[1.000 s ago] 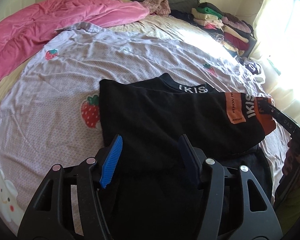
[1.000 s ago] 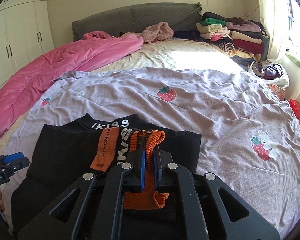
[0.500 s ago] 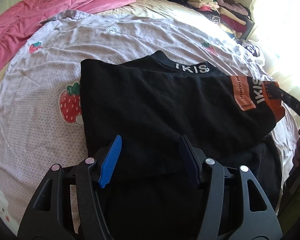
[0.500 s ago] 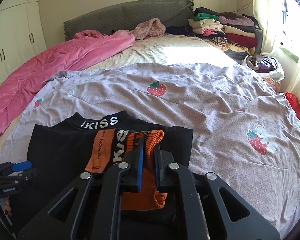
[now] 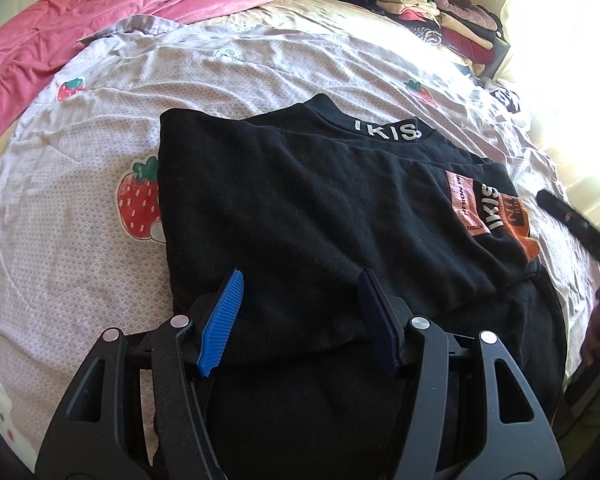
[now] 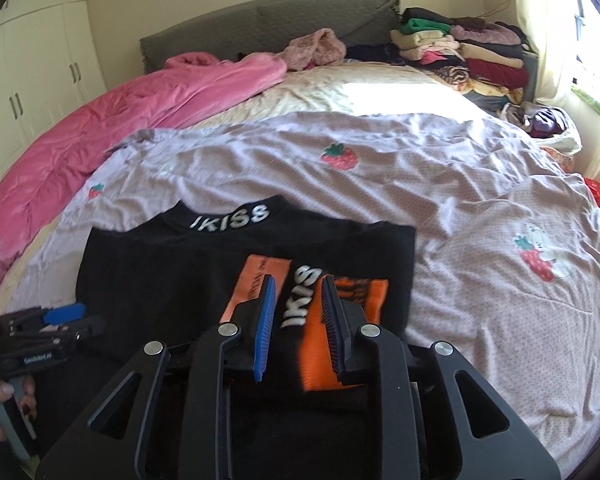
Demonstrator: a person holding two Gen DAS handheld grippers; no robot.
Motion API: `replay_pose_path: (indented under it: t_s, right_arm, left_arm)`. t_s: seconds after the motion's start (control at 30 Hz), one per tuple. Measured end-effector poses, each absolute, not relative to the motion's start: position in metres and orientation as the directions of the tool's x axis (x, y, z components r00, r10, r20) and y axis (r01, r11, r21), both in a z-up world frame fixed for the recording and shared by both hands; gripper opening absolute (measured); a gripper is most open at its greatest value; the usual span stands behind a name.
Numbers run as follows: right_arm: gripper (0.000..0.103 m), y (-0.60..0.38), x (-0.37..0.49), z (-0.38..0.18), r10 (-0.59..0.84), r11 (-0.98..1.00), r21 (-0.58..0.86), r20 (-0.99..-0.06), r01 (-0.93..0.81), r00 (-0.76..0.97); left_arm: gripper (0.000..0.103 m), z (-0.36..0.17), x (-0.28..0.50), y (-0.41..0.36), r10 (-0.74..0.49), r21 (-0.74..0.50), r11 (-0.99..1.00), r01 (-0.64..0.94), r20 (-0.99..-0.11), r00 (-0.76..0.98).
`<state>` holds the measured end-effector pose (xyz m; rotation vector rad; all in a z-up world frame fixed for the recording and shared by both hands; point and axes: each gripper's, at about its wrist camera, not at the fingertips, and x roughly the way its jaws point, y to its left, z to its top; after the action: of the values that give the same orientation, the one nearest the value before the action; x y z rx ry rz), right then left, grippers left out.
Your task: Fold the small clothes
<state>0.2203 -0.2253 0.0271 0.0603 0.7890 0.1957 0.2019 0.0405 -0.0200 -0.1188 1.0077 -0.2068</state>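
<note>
Left wrist view: a black sweater [image 5: 300, 208], folded with both sleeves laid across its body, is spread on the strawberry-print sheet [image 5: 80, 220]. The left gripper [image 5: 300, 312] is held apart above the near hem, nothing clamped. The right gripper [image 6: 298, 320] is seen opening over the orange cuff [image 6: 340, 344]; its 2 pads seem clear of the fabric, though blur hampers judgement.
</note>
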Motion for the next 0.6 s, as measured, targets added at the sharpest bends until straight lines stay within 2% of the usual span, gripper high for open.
replay_pose_path:
  t_s: [0.37,0.6]
  right_arm:
    - [0.026,-0.191,0.213,0.012,0.275,0.954,0.129,-0.735,-0.269,0.621]
    - [0.025,-0.202,0.22,-0.011,0.213,0.968,0.096,-0.803,-0.232,0.556]
  left_arm:
    - [0.051,-0.018,0.198,0.04,-0.225,-0.194,0.974,0.114,-0.826,0.516]
    - [0.052,-0.019,0.197,0.039,-0.215,-0.179,0.977,0.12,-0.829,0.516]
